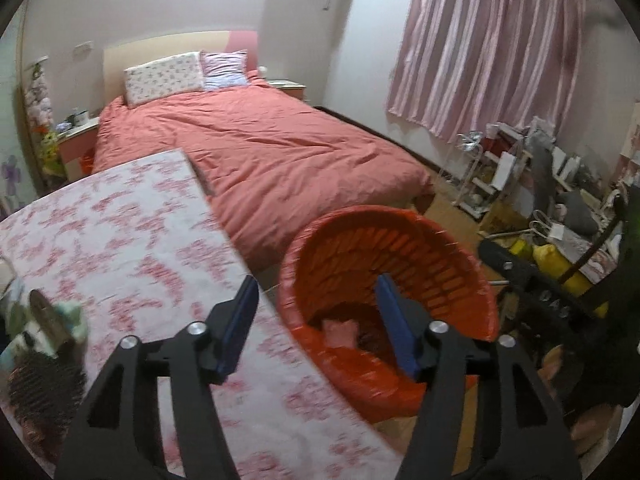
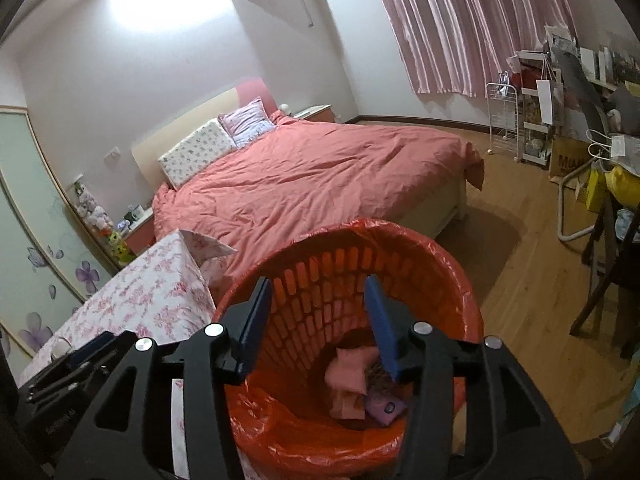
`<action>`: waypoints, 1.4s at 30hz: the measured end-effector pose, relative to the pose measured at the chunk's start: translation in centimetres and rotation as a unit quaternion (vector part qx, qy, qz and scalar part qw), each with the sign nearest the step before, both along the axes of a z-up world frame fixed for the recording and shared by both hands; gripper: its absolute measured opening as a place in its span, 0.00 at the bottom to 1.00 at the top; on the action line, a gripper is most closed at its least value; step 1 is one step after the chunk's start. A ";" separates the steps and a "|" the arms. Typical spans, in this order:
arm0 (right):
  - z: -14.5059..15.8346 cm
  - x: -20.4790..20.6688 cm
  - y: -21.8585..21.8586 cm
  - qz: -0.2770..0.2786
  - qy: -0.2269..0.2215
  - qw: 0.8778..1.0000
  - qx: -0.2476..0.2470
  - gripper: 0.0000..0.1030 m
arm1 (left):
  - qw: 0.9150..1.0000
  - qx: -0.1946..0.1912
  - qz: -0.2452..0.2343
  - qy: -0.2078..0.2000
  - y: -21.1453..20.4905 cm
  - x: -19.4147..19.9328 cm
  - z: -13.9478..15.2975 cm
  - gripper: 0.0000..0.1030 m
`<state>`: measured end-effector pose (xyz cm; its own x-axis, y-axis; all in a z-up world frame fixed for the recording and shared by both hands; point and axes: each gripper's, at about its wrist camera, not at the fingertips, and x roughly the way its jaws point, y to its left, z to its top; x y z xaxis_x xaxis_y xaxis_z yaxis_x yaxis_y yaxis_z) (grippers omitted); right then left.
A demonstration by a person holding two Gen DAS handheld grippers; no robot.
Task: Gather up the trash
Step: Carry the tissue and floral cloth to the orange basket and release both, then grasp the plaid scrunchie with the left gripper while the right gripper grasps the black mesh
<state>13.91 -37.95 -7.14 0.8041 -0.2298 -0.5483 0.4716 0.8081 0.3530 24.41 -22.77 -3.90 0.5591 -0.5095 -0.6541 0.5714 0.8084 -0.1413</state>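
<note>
Starting at the far left of the left wrist view, a dark round hairbrush lies on a table covered in a pink-flowered cloth, with a blurred greenish object just above it that I cannot identify. Over the table's near edge hangs the left gripper: its blue pads stand apart with nothing between them, the left pad above the cloth and the right pad above the mouth of the orange bin. That bin, a slotted plastic basket lined with an orange bag, stands on the wooden floor just beside the table and close to the foot of a bed with a salmon-pink cover. Trash already sits at its bottom: a crumpled pink wrapper and, touching it on the right, a small purple packet.

In the right wrist view the right gripper points down into the bin, jaws likewise parted and empty, the trash visible between and below them. Farther right, pink striped curtains hang above a cluttered white rack and shelves along the wall.
</note>
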 end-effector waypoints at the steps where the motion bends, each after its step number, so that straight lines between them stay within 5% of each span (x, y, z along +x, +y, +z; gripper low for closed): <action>1: 0.1 0.0 0.3 0.001 0.003 1.000 -0.003 0.50 | 1.000 0.004 0.008 -0.002 0.7 0.0 -0.1 0.66; 11: 1.4 0.4 3.9 0.039 0.021 0.998 -0.042 0.56 | 0.993 0.044 0.096 -0.044 10.0 -1.8 0.4 0.83; 24: 1.4 2.8 14.0 0.160 0.051 0.985 -0.048 0.56 | 0.973 0.043 0.224 -0.023 25.2 -2.1 -0.1 0.83; 31: 0.6 4.1 18.2 0.203 0.071 0.975 -0.054 0.56 | 0.974 0.046 0.220 0.012 27.3 -1.8 -2.4 0.83; 38: -0.1 4.7 20.3 0.228 0.087 0.968 -0.059 0.56 | 0.979 0.022 0.191 0.070 26.7 -0.4 -4.8 0.59; 42: -0.5 5.0 21.0 0.235 0.092 0.966 -0.056 0.56 | 0.980 0.016 0.187 0.066 26.7 -0.3 -5.1 0.33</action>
<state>18.94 -16.96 -7.59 0.7248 0.0715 -0.6852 0.0893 0.9765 0.1963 24.10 3.93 -9.04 0.6119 -0.2639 -0.7456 0.2133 0.9628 -0.1657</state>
